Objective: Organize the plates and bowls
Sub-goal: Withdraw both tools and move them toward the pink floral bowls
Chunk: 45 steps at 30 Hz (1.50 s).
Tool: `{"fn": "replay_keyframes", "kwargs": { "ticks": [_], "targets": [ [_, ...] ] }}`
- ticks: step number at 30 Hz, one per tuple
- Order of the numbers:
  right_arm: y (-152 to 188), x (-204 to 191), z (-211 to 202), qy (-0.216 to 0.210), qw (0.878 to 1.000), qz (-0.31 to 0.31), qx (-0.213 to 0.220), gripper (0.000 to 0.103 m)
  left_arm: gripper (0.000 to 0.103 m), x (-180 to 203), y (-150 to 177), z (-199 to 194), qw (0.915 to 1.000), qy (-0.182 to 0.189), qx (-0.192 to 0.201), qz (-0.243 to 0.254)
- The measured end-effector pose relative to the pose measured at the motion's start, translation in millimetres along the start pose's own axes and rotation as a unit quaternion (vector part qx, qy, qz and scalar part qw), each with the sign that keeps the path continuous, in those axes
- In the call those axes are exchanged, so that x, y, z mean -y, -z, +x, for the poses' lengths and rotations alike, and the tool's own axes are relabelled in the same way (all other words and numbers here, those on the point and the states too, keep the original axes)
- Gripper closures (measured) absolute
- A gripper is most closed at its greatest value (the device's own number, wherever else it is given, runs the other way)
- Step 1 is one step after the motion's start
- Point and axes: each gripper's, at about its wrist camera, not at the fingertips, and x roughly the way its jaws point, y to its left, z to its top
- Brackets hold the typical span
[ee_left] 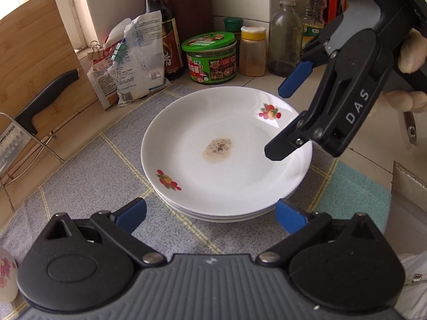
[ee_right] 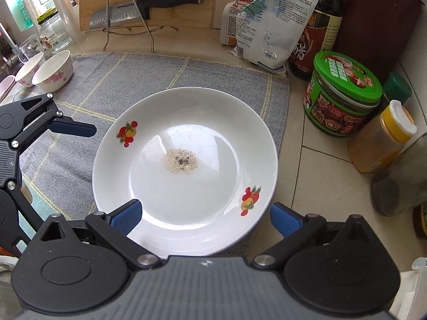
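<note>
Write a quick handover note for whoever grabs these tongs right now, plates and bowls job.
Left tongs: open, empty, at the near edge of the stack of white fruit-print plates.
Right tongs: open, empty, over the stack's rim on the other side.
The stack sits on the grey checked cloth mat; the top plate has a brownish residue spot at its centre.
Two white floral bowls stand side by side at the mat's far left corner, not nested.
Done: plates appear stacked.
Left: probably the bowls; more dishes may lie out of view at the left.
</note>
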Motion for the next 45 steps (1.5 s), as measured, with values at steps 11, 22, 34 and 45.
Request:
{"fn": "replay_keyframes", "kwargs": {
  "ticks": [11, 22, 34, 45],
  "targets": [
    [-2.8, -10.7, -8.3, 0.015, 0.998, -0.022, 0.063, 0.0, 0.001, -10.2, 4.1, -24.4, 0.9929, -0.048, 0.055, -0.093],
    [-11.6, -33.7, -8.0, -0.006, 0.992, -0.041, 0.115, 0.0, 0.001, -27.0, 27.2, -69.1, 0.9701, -0.132, 0.085, -0.185],
    [-17.6, -126.4, 0.2, -0.003, 0.983, -0.106, 0.149, 0.0, 0.001, -91.1, 99.4, -124.9, 0.9565, -0.169, 0.08, -0.223],
    [-36.4, -284.8, 46.0, -0.04, 0.975, -0.166, 0.142, 0.0, 0.001, -188.0, 191.7, -182.8, 0.9557, -0.192, 0.04, -0.219]
  ]
}}
